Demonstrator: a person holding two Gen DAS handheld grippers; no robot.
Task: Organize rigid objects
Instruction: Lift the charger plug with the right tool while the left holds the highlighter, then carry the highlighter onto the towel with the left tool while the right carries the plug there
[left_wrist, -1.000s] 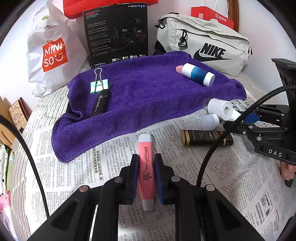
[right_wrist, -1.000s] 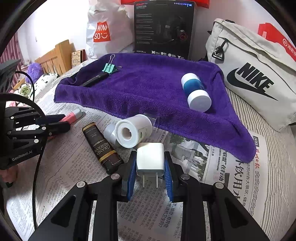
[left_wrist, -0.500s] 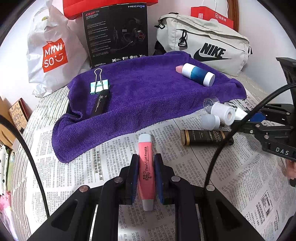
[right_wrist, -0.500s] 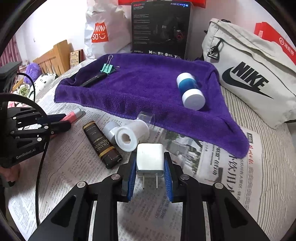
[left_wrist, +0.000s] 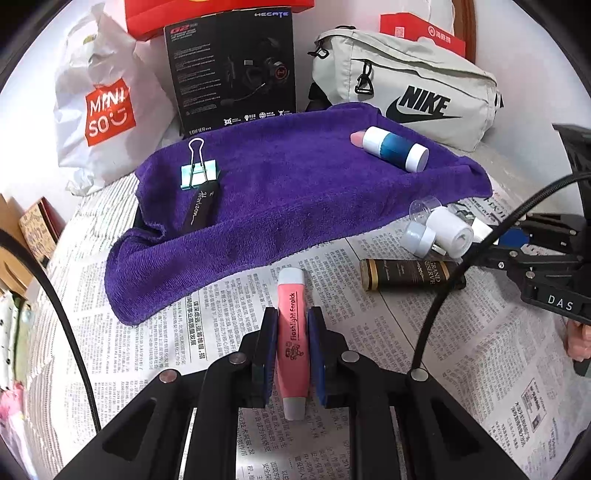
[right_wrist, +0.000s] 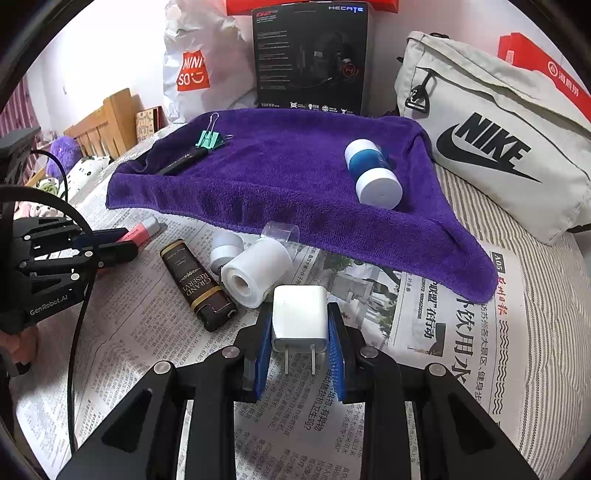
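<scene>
My left gripper (left_wrist: 291, 325) is shut on a pink flashlight stick (left_wrist: 292, 332) with white ends, just in front of the purple towel (left_wrist: 295, 199). My right gripper (right_wrist: 300, 325) is shut on a white plug adapter (right_wrist: 300, 314), prongs toward the camera, above the newspaper. On the towel lie a teal binder clip (left_wrist: 198, 176), a black pen case (left_wrist: 199, 212) and a blue-and-white bottle (left_wrist: 395, 148). A dark brown tube (right_wrist: 197, 284), a white roll (right_wrist: 255, 277) and a small white cap (right_wrist: 226, 251) lie on the newspaper between the grippers.
Behind the towel stand a black headset box (left_wrist: 232, 70), a white shopping bag (left_wrist: 103, 107) and a grey waist bag (right_wrist: 491, 144). A clear plastic ring (right_wrist: 280, 233) rests at the towel's front edge. Newspaper (right_wrist: 443, 332) covers the striped bed.
The right gripper with the adapter has drifted slightly back and to the right, away from the white roll. The left gripper and its pink stick have not moved.
</scene>
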